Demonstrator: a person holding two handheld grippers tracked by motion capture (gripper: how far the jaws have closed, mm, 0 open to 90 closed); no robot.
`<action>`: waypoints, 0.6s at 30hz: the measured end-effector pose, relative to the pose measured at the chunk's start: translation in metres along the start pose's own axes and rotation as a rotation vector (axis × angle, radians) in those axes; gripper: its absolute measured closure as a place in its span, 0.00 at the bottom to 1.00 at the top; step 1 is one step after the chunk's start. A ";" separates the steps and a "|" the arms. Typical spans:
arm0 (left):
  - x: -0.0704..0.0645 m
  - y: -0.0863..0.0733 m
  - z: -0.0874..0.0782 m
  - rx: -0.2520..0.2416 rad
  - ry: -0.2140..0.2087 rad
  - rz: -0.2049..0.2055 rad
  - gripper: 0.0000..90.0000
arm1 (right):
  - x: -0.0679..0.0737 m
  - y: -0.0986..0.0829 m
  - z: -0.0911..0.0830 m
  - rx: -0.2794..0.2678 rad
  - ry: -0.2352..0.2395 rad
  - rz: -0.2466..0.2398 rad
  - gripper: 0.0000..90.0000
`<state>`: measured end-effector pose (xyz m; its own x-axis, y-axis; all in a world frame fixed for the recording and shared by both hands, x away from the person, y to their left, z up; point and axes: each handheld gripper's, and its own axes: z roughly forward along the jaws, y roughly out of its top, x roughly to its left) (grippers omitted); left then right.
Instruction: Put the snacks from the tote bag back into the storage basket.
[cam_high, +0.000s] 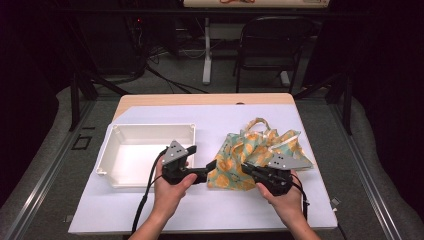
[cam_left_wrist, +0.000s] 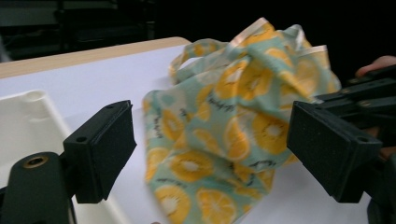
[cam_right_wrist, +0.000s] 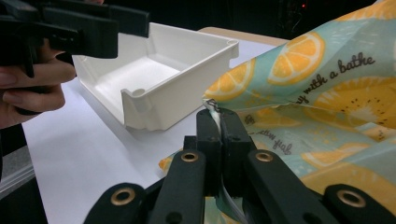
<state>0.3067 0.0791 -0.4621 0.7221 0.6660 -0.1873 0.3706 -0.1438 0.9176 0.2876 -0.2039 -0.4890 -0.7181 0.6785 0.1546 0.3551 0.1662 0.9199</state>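
— What is seen on the table (cam_high: 165, 207), from the largest thing down?

— A white bin (cam_high: 145, 155) is set at the left; just beside it, to the right, a lemon-printed cloth bag (cam_high: 250, 150) is bunched up on the white surface.

— How are the tools held?

— An edge of the bag is pinched between the closed jaws of the right gripper (cam_right_wrist: 218, 122). The left gripper (cam_left_wrist: 212, 140) is held spread wide before the bag, nothing being touched.

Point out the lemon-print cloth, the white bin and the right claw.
lemon-print cloth (cam_high: 240, 157), high view, middle of the crumpled fabric.
white bin (cam_high: 114, 135), high view, left wall.
right claw (cam_right_wrist: 219, 122), right gripper view, tips shut on the cloth's edge.
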 end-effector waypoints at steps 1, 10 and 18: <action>-0.003 0.002 0.004 0.002 -0.016 0.003 0.18 | 0.000 -0.001 0.000 0.006 0.002 -0.009 0.98; -0.029 0.017 0.046 0.026 -0.054 0.029 0.18 | -0.001 -0.007 0.002 0.023 0.016 -0.009 0.98; -0.043 0.021 0.073 0.121 -0.018 0.054 0.18 | 0.001 -0.010 0.007 0.044 0.035 -0.024 0.98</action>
<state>0.3265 -0.0057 -0.4603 0.7528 0.6417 -0.1465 0.3979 -0.2665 0.8779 0.2872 -0.1999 -0.5001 -0.7470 0.6487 0.1454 0.3624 0.2140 0.9071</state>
